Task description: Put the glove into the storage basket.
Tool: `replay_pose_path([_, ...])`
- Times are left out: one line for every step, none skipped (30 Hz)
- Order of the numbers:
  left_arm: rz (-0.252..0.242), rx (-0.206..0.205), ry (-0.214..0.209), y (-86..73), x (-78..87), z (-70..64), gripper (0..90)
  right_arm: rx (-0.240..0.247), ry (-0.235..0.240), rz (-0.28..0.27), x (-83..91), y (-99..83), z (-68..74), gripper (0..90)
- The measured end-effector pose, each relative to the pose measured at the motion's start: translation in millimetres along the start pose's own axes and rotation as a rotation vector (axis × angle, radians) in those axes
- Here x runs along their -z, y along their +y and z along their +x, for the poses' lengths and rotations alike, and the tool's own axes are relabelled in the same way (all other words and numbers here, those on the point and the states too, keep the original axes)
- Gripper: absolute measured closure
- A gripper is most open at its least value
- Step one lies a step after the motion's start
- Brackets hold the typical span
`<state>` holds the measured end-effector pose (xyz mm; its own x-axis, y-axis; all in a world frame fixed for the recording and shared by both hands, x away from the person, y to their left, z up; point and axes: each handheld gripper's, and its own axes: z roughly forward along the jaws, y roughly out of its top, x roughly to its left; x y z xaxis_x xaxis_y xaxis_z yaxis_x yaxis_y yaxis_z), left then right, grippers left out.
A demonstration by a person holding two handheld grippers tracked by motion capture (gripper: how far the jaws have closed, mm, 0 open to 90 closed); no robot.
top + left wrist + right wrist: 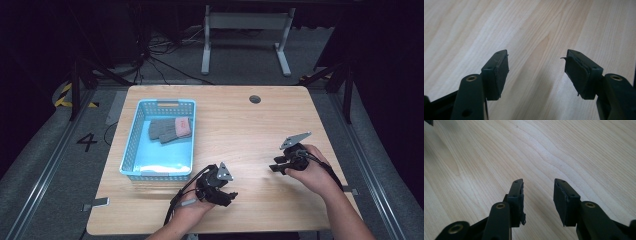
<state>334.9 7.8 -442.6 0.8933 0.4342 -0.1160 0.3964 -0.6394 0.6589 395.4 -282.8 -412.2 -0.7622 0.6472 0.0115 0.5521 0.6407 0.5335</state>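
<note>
Two grey gloves lie in the far half of a blue basket near the counter's left edge. Left tongs, by the near edge, gape wide over bare wood; right tongs, toward the right edge, stand moderately apart, empty.

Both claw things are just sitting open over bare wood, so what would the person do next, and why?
Probably swing the left gripper toward the blue basket. Both it and the right gripper are open and empty over the table, and the grey gloves in the basket are the only thing to pick up; the left gripper is nearer.
</note>
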Motion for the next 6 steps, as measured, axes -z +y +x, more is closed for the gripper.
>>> replay_pose_path([0.004, 0.004, -0.012, 0.1, 0.1, 0.4, 36.0, 0.0, -0.001, 0.001, -0.3, -0.2, 0.0, 61.0])
replay_pose_path([0.002, 0.01, -0.019, 0.3, 0.2, 0.5, 35.2, -0.008, -0.003, -0.003, -0.3, -0.4, 0.0, 60.1])
replay_pose_path([0.002, 0.011, -0.027, 0.3, 0.9, 1.3, 35.2, -0.008, -0.003, -0.003, -0.3, -0.4, 0.0, 60.1])
replay_pose_path([-0.001, 0.014, -0.035, 0.1, 1.1, 1.6, 34.9, -0.015, -0.003, -0.009, -0.2, -0.6, -0.4, 59.2])
replay_pose_path([0.006, 0.01, -0.031, 0.0, 1.1, 1.6, 34.9, -0.024, -0.005, -0.015, -0.4, -0.7, -0.7, 58.3])
replay_pose_path([0.009, 0.004, -0.023, -0.1, 0.6, 1.1, 34.9, -0.028, -0.01, -0.021, -0.9, -0.9, -1.3, 57.8])
